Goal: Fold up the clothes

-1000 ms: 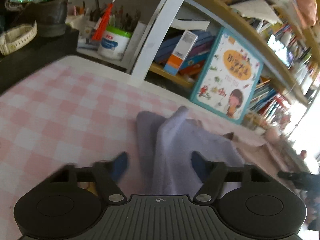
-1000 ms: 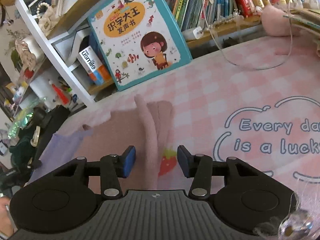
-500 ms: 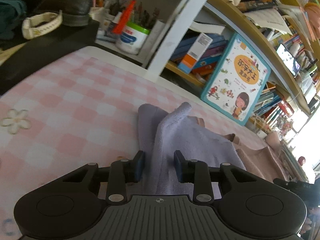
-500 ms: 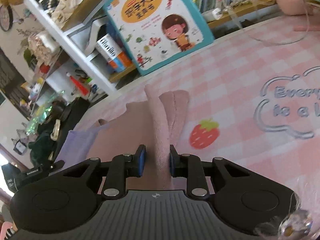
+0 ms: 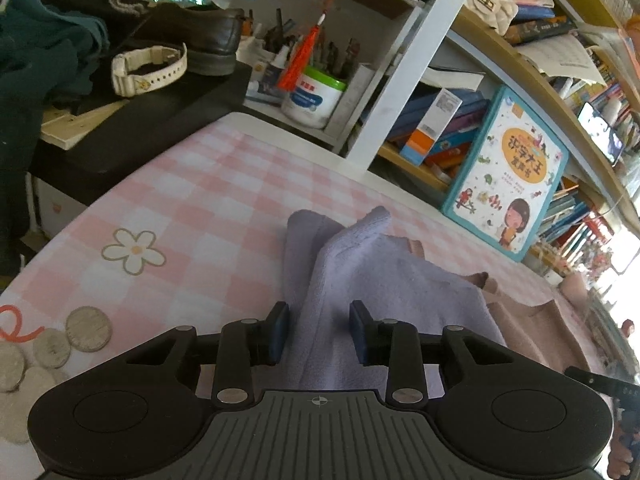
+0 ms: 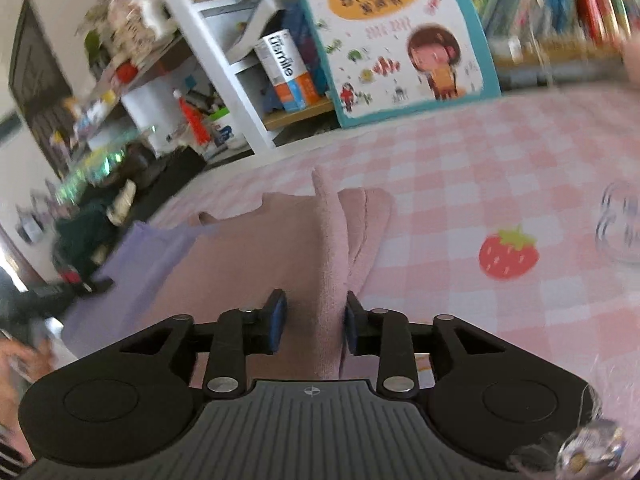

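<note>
The left gripper [image 5: 318,332] straddles a raised ridge of the lilac cloth [image 5: 384,280], its pads narrowed toward the fabric though a gap shows on either side, so a firm pinch cannot be told. The right gripper [image 6: 314,326] likewise brackets a ridge of the pink cloth [image 6: 256,264], one pad touching it (this view is blurred). Both cloths lie on the checked tablecloth [image 5: 192,216] just ahead of the fingers, the lilac one overlapping the pink. No finished fold shows; judging by this, the folding is at an early stage.
</note>
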The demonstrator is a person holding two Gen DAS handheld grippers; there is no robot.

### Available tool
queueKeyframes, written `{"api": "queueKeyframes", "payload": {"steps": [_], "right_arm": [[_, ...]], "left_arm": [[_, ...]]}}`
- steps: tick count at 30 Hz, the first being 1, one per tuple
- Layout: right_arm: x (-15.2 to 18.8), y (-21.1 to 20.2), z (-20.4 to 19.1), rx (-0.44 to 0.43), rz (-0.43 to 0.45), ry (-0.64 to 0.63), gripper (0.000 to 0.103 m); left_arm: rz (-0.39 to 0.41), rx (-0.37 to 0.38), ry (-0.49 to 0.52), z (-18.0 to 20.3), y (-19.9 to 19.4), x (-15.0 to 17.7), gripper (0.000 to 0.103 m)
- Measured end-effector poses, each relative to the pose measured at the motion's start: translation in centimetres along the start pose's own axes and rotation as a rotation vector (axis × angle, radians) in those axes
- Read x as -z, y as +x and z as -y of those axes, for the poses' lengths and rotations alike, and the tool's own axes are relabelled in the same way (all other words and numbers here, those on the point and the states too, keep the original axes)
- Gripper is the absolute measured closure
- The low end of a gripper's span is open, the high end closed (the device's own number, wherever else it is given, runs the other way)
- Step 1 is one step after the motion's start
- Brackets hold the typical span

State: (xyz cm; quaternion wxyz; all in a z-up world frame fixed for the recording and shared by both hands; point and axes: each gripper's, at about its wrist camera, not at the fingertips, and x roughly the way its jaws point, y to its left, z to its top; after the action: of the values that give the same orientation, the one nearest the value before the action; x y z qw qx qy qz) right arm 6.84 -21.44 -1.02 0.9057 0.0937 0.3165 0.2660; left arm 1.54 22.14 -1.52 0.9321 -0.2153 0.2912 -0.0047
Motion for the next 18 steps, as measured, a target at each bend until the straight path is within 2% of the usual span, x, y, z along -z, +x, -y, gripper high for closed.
{"api": "queueKeyframes", "payload": {"steps": [1, 4, 5, 8, 13, 15, 18], "right_arm": [[0.1, -0.1, -0.4, 0.025, 0.013, -0.044, 0.059], [0.1, -0.8, -1.0, 0.060, 0.049, -0.143, 0.050], [0.2, -1.1, -1.2, 0.064, 0.062, -0.171, 0.045], [0.4, -2.4, -1.5, 0.068, 0.099, -0.258, 0.041], [2.2, -4.9, -2.1, 0.059, 0.169, -0.454, 0.031], [2.8, -5.6, -2.0, 0.042, 0.182, -0.507, 0.028], [3.1, -6.0, -1.6, 0.014, 0.185, -0.518, 0.027]], "left_arm": [[0.007, -0.017, 0.008, 0.3, -0.2, 0.1, 0.066], [0.075, -0.103, 0.076, 2.0, -1.9, 0.9, 0.047], [0.103, -0.119, 0.100, 2.5, -2.5, 1.1, 0.045], [0.165, -0.168, 0.162, 4.0, -4.6, 1.7, 0.038], [0.201, -0.203, 0.196, 6.0, -8.0, 3.0, 0.034], [0.197, -0.196, 0.191, 6.7, -9.0, 3.7, 0.028], [0.192, -0.204, 0.180, 7.5, -10.1, 4.6, 0.016]]}}
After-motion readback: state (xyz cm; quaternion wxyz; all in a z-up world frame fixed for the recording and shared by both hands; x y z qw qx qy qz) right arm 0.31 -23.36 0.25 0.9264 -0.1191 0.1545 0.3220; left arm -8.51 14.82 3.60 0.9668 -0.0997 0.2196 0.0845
